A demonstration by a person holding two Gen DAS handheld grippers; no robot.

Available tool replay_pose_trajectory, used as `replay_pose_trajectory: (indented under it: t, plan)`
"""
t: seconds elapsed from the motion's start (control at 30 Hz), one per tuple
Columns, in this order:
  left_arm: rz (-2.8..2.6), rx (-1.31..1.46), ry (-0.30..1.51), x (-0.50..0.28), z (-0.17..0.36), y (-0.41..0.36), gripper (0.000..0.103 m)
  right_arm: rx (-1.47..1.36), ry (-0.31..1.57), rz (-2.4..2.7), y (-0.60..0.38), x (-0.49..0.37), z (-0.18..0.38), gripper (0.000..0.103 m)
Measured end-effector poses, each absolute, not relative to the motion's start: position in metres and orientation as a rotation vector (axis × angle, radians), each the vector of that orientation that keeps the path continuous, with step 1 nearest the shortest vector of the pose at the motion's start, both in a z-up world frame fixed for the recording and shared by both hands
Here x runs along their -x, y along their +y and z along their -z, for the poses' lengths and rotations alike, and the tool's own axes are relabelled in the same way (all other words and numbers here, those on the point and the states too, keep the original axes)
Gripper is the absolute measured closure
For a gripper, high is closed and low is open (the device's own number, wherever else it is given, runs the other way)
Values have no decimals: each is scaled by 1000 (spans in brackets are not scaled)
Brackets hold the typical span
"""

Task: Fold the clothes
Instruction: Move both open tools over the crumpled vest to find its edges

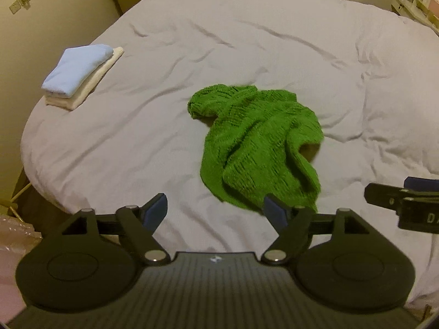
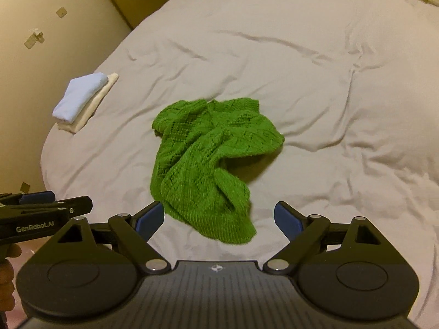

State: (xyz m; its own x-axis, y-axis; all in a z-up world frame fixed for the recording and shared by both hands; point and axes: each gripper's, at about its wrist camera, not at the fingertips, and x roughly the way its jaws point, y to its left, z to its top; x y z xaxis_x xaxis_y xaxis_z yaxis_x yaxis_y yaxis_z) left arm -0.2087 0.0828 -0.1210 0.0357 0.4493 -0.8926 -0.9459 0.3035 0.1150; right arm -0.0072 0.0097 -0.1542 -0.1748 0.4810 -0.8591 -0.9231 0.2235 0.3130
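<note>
The left gripper hangs over the bed with its blue-padded fingers spread wide and nothing between them. The right gripper is spread just as wide, also empty, its pads clear of the cloth below. Seen from the right wrist, the left gripper's black side at 9 o'clock carries white lettering that reads "GenRobot.AI"; a bit of the person's hand shows under it at the edge. From the left wrist, the right gripper enters at 3 o'clock, with only the letters "DA" readable before the frame cuts off. Each gripper body also has a small white emblem at its centre, too small to make out.

Just beyond the fingers at 12 o'clock lies the sweater, bright green with an open, lacy knit pattern. It is crumpled and unfolded, bunched into loose ridges, with a ribbed hem at the near end and a rounded lump at the far end. It lies near the middle of the bed, which is covered in wrinkled pale bedding.

Well apart from it, at 10 o'clock near the bed's edge, a folded light blue cloth is stacked on a folded cream cloth.
</note>
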Motion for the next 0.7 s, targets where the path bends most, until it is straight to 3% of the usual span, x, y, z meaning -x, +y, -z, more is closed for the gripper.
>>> replay_pose_trajectory:
  t: [0.7]
  plan:
    - [-1193,548,984,218,98,-23,21,512,1096,-1365,-88,18,135,13]
